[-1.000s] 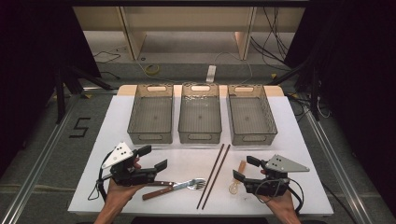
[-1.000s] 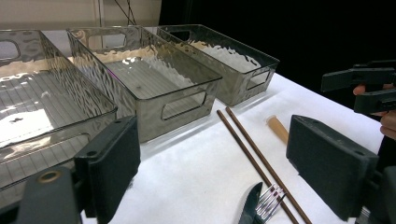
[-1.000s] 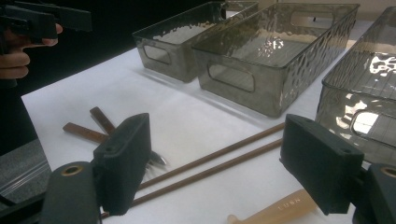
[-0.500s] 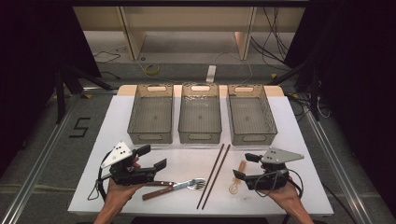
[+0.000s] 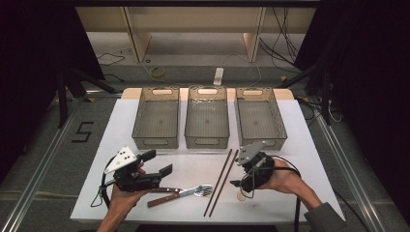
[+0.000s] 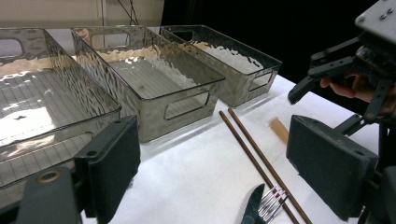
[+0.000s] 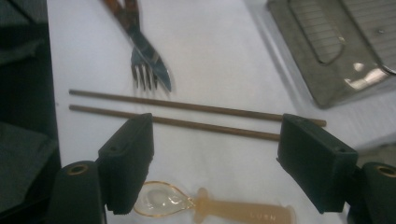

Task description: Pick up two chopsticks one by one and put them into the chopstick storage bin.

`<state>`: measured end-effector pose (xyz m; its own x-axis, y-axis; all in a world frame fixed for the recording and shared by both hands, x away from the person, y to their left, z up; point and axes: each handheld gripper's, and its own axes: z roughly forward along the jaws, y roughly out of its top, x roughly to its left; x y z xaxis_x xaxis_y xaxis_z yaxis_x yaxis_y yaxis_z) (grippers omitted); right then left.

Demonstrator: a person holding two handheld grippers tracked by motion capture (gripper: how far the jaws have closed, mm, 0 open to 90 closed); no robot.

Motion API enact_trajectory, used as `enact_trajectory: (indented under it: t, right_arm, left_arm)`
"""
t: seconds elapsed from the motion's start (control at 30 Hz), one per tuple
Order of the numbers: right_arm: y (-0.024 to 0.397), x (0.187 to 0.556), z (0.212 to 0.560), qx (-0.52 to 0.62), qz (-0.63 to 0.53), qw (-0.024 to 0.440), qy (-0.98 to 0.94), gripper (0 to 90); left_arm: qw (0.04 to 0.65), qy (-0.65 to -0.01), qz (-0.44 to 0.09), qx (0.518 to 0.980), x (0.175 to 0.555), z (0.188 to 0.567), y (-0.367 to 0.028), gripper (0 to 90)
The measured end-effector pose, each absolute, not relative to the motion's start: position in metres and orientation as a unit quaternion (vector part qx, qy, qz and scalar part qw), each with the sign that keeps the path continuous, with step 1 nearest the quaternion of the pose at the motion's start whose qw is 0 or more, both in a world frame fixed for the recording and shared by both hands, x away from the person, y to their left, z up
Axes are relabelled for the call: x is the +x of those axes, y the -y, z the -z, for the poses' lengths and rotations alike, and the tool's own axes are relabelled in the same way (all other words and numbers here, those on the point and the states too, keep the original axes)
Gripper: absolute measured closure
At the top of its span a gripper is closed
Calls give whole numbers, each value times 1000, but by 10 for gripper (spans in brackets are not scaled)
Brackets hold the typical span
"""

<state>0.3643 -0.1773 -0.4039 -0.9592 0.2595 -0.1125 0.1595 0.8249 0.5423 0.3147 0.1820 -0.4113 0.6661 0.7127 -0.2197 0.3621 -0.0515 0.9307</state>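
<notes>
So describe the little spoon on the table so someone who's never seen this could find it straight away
Start at the white table and go to its near right part, just right of the two long brown chopsticks. Below the right claw lies the spoon. Unlike the dark knife and metal fork left of the chopsticks, it has a pale amber handle and a clear, gold-rimmed bowl.

Floor mark: a black "5" (image 5: 83,131) on the grey floor left of the table (image 5: 121,140), seen in the high view.
Spoon handle: small raised lettering on the pale spoon (image 7: 219,208) in the right gripper view, too faint to read.
</notes>
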Motion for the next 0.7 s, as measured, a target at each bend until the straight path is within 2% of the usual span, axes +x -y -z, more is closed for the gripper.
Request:
enact_trajectory:
  t: [0.2,0.7]
  right_arm:
    - [159,378,414,58,-232,67,-969,299]
    - [135,400,442,1,-153,57,-987,393]
  left_arm:
    - [575,-380,-152,709,315,411,-182,170]
    - [574,-381,-152,709,315,411,-183,170]
